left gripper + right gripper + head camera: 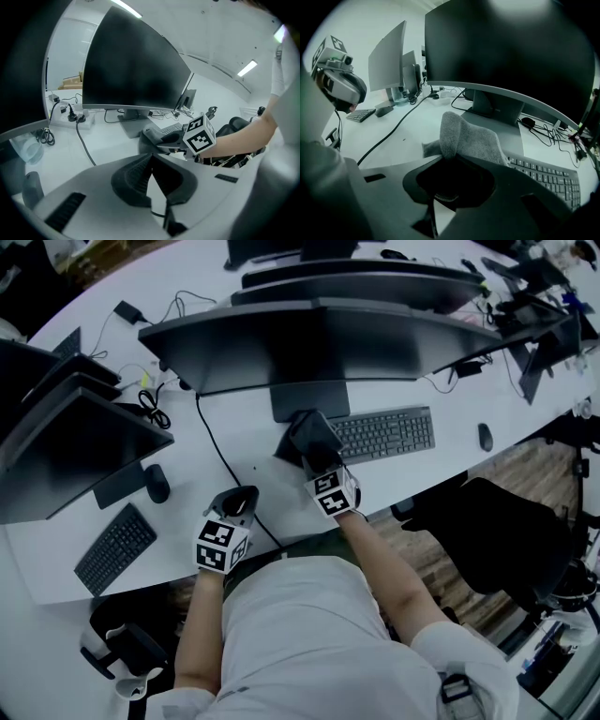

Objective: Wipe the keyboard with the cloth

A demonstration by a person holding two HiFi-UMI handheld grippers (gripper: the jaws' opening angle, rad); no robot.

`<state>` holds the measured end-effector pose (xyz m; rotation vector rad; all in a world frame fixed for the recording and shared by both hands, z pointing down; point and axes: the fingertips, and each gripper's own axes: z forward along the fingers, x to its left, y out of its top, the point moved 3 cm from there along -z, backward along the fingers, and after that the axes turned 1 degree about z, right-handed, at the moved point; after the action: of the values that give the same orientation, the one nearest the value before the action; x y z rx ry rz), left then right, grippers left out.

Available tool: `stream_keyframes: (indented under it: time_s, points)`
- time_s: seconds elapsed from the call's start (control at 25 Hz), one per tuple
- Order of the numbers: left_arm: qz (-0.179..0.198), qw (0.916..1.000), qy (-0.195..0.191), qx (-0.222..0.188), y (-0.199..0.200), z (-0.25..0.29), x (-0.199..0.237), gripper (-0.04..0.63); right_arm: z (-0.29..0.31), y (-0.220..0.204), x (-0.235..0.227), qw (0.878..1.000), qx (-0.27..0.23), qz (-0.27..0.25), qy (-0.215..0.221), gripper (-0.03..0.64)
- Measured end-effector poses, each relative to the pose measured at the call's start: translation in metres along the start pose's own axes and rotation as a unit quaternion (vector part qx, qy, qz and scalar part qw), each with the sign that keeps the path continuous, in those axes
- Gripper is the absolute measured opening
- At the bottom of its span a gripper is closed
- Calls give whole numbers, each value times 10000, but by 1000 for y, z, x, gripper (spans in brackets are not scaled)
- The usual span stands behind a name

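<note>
A dark keyboard [384, 432] lies on the white desk [244, 451] under the big curved monitor. My right gripper [317, 454] hovers at the keyboard's left end, shut on a grey cloth [307, 432] that bunches up over that end. In the right gripper view the cloth [465, 136] rises out of the gripper [452, 159], with the keyboard [548, 176] to its right. My left gripper [239, 501] is over the desk's front edge, left of the right one, apart from the keyboard. Seen in its own view, the left gripper [151, 159] has its tips together and holds nothing.
A wide curved monitor [319, 343] stands behind the keyboard on a flat stand [309, 399]. A black cable [220, 460] runs across the desk between my grippers. A second keyboard [114, 547] and mouse [157, 482] lie left; another mouse [485, 437] lies right. A black chair [506, 535] stands right.
</note>
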<state>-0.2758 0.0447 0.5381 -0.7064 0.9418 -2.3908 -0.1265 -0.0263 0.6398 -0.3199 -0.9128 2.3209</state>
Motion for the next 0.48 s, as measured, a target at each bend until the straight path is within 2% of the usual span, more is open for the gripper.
stream_keyframes:
  time_s: [0.48]
  points:
    - [-49, 10000, 19, -6, 5, 7, -8, -2, -8, -20, 12, 9991, 96, -129, 383, 58]
